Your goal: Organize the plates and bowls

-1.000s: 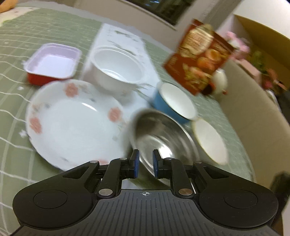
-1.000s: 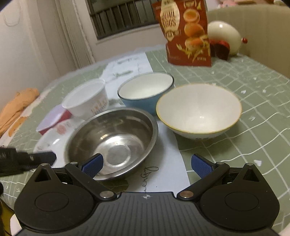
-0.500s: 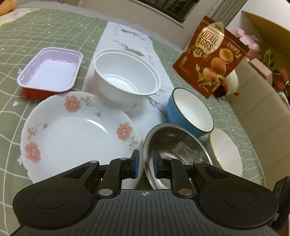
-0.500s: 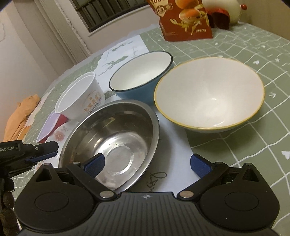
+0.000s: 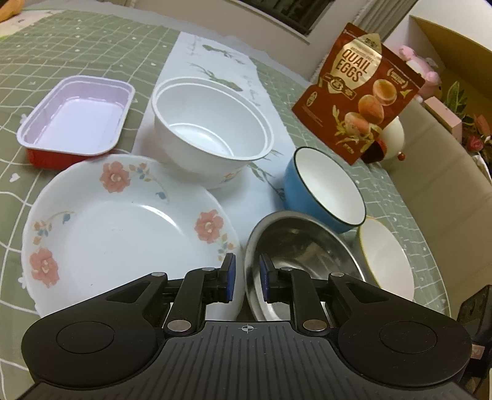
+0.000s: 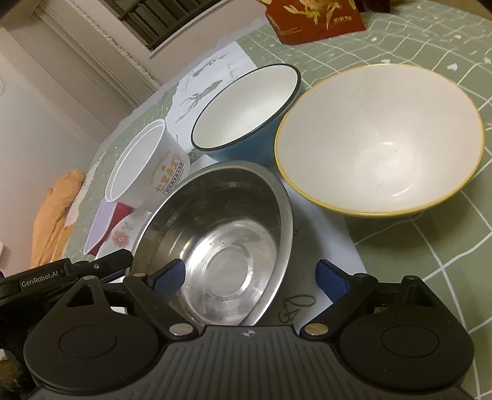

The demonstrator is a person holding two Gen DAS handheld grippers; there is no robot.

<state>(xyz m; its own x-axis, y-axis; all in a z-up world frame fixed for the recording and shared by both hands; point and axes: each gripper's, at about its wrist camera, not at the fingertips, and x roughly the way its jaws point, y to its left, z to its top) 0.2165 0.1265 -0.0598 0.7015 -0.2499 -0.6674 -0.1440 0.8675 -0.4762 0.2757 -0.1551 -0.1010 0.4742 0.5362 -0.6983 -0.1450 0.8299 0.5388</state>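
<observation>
Closing wide-open right gripper (image 6: 250, 277) astride round stainless-steel bowl (image 6: 221, 234) rim; left gripper (image 5: 246, 278) clenched, empty; risking slip, clattering against yellow-rimmed white bowl (image 6: 378, 138)

Near rim of the steel bowl (image 6: 221, 246) hidden behind the right gripper's body. Quail-egg pouch (image 6: 313, 18) cut off by the top edge. Red tray (image 6: 101, 227) and flowered plate (image 6: 123, 237) mostly covered by the white tub (image 6: 144, 172) and steel bowl. Yellow-rimmed bowl (image 5: 387, 264) partly hidden in the left view.

The steel bowl (image 6: 221, 246) looks polished and mirror-bright; the floral plate (image 5: 123, 227) glossy glazed ceramic; the red-sided tray (image 5: 77, 120) thin smooth plastic.
</observation>
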